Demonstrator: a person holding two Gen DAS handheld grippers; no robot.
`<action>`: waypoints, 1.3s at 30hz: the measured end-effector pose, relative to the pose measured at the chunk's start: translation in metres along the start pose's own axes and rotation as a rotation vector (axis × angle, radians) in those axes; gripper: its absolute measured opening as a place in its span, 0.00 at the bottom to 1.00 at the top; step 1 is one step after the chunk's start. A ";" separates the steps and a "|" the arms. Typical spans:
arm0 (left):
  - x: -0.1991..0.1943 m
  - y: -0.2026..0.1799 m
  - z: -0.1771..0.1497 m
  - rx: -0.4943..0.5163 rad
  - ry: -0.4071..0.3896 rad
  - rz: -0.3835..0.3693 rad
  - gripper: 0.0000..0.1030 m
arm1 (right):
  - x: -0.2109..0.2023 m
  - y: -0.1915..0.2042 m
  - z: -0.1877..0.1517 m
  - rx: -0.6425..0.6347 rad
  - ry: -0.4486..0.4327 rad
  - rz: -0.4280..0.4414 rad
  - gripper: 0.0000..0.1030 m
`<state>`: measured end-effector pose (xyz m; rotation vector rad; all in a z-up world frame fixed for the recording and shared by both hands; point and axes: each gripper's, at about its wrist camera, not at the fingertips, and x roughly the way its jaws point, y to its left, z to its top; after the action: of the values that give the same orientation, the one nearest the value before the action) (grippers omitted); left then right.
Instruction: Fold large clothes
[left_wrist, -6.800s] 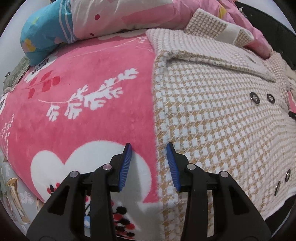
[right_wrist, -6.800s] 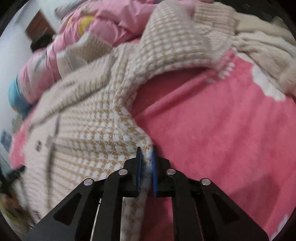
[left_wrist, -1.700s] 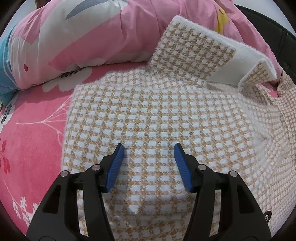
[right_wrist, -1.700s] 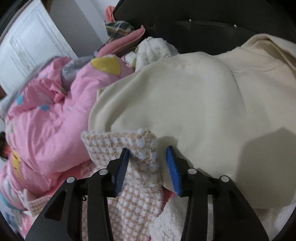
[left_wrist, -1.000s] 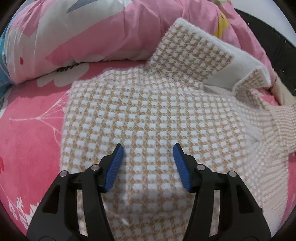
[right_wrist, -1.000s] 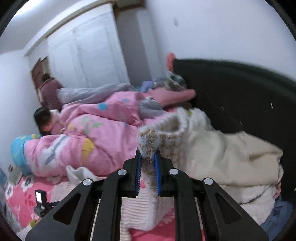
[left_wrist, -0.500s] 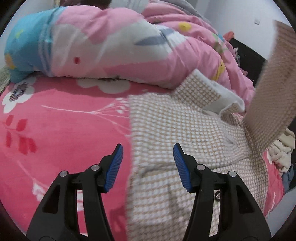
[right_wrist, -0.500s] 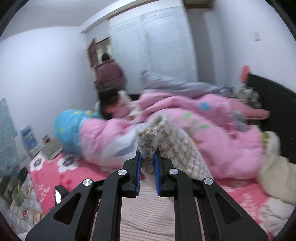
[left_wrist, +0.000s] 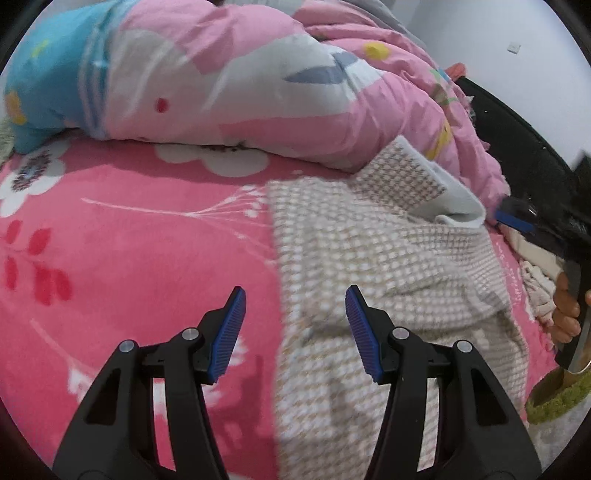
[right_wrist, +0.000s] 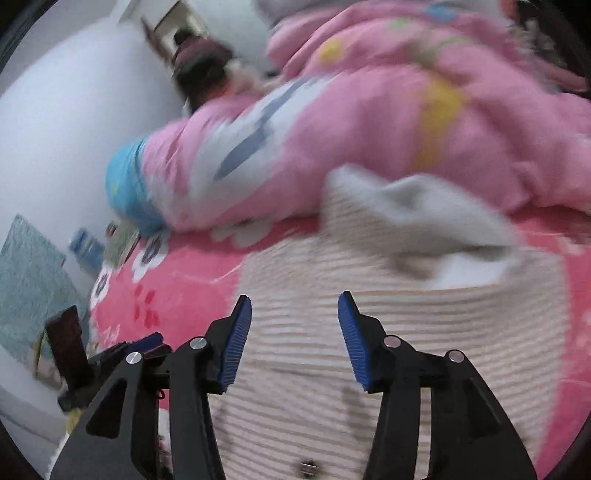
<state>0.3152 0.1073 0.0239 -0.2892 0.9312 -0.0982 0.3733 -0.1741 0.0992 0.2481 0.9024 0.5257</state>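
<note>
Released now: right gripper (right_wrist: 294, 341) wide open, empty over coat (right_wrist: 369, 350); left gripper (left_wrist: 294, 332) likewise. Soft, bulky, floppy; best pinched at hem edge.

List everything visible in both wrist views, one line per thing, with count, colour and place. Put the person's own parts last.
Checked coat: one, beige and white, spread on the right half of the blanket, white lining turned up at its far corner.
Blanket: one, pink with white flowers and red leaves, covering the bed.
Duvet: one, pink with a blue end, bunched along the far side.
Headboard: one, black, far right.
Cream clothes: a small heap, right edge.
Left tongs: open, blue pads, over the coat's left edge.
Right tongs: open, above the coat.
Hand: one, holding the right tongs.
</note>
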 end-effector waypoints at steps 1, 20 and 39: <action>0.010 -0.006 0.005 -0.007 0.011 -0.016 0.51 | -0.020 -0.026 -0.002 0.019 -0.023 -0.027 0.48; 0.118 -0.021 0.034 -0.059 0.178 0.051 0.39 | -0.038 -0.183 0.006 0.287 -0.027 0.143 0.52; 0.119 -0.027 0.023 0.038 0.132 0.059 0.39 | 0.075 -0.172 0.082 0.410 0.255 -0.022 0.17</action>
<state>0.4054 0.0618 -0.0482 -0.2216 1.0669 -0.0812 0.5331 -0.2790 0.0259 0.5511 1.2586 0.3516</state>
